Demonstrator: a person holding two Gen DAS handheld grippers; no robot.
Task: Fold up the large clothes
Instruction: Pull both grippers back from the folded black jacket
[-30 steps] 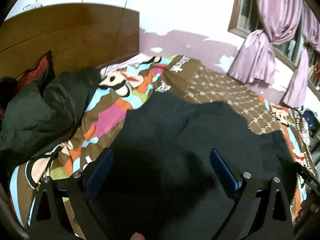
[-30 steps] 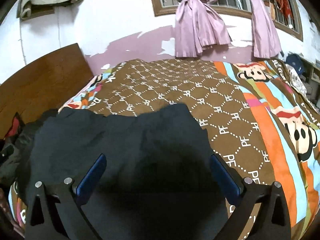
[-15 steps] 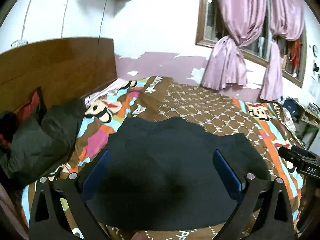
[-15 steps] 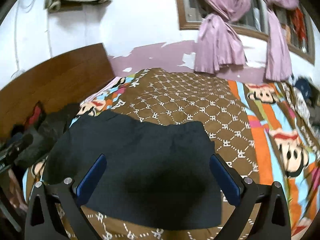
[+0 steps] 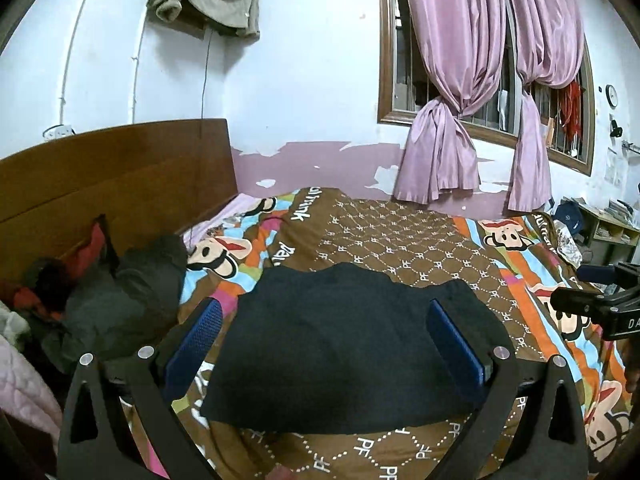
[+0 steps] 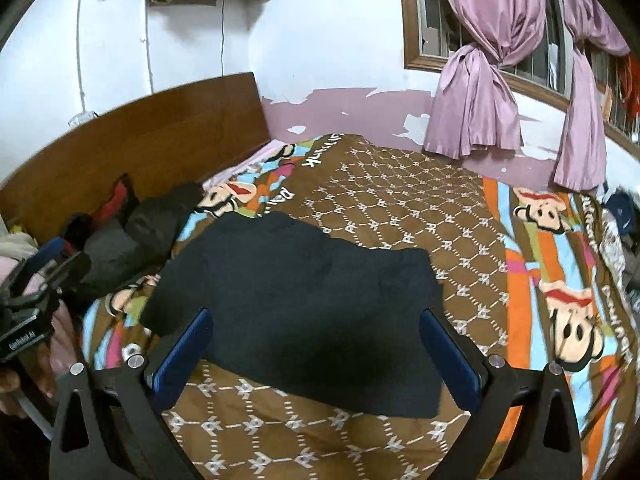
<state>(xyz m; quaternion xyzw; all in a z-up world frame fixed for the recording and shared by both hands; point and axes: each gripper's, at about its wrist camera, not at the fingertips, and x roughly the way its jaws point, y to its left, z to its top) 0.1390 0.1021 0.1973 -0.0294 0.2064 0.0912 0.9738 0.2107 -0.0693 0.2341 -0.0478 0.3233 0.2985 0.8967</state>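
Brown "PF"-lettered bedspread (image 5: 404, 248) — dark garment (image 5: 344, 344)

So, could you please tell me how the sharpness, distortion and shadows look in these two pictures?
Left wrist view: sharp, strong fisheye bending the window frame; soft shadow on the dark garment. Right wrist view: far right edge smeared with blur; darker shadow patch on the garment between the open jaws.

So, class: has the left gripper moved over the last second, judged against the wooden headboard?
Yes. The left gripper has pulled up and back: the headboard sits lower in view and the dark garment looks smaller.
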